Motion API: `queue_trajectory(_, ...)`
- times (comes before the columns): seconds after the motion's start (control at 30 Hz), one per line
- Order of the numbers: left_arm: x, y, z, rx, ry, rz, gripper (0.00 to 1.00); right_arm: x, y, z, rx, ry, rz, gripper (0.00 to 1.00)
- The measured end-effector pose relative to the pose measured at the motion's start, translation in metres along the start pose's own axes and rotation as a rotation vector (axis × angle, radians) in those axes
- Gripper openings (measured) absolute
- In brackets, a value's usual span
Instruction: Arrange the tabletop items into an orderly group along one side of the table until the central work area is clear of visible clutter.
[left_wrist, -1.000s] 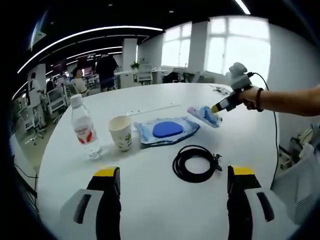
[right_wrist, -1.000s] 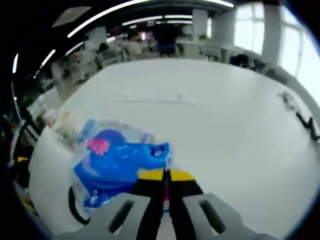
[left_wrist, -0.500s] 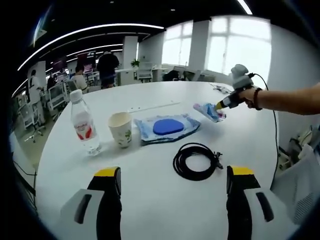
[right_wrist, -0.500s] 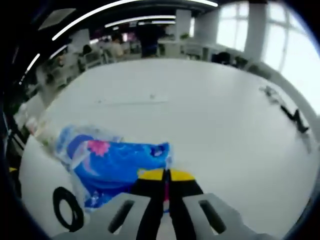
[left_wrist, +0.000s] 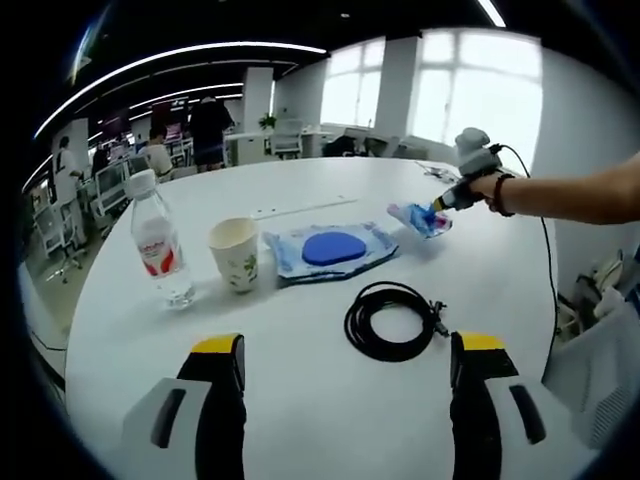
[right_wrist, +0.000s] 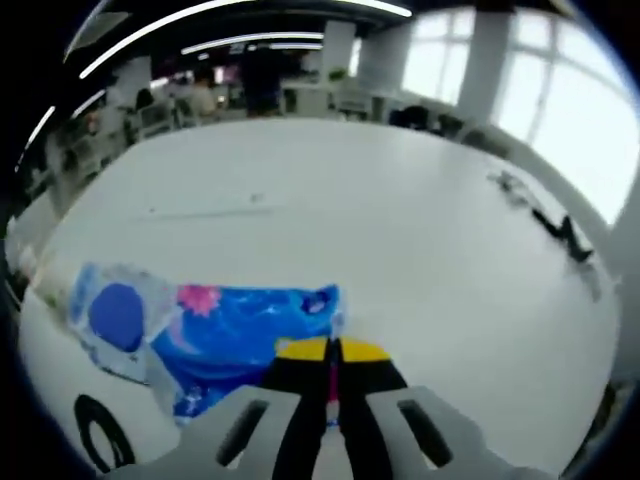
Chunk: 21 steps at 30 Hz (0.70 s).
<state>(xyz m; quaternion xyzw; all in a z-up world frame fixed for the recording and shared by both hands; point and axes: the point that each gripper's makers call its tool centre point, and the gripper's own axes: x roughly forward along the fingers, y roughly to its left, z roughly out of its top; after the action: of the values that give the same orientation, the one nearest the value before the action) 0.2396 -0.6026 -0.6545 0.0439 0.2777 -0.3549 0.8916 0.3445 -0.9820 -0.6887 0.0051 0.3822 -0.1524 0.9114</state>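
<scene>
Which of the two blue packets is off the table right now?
The smaller blue packet, pinched in the right gripper and lifted; the larger packet lies flat beside the paper cup.

Standing upright at the left of the white table (left_wrist: 300, 400): clear water bottle (left_wrist: 158, 252), then paper cup (left_wrist: 235, 255). Lying flat beside them, blue wipes pack (left_wrist: 330, 249). Coiling nearer, black cable (left_wrist: 392, 321). Hanging pinched, small blue packet (left_wrist: 420, 218).

No legible text anywhere.
</scene>
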Motion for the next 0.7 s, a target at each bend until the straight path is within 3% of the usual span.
queue_trajectory(0.7,0.015,0.002,-0.005,-0.009,0.021,-0.016,0.81,0.027,-0.013,0.003,0.027,0.02,-0.092,0.0)
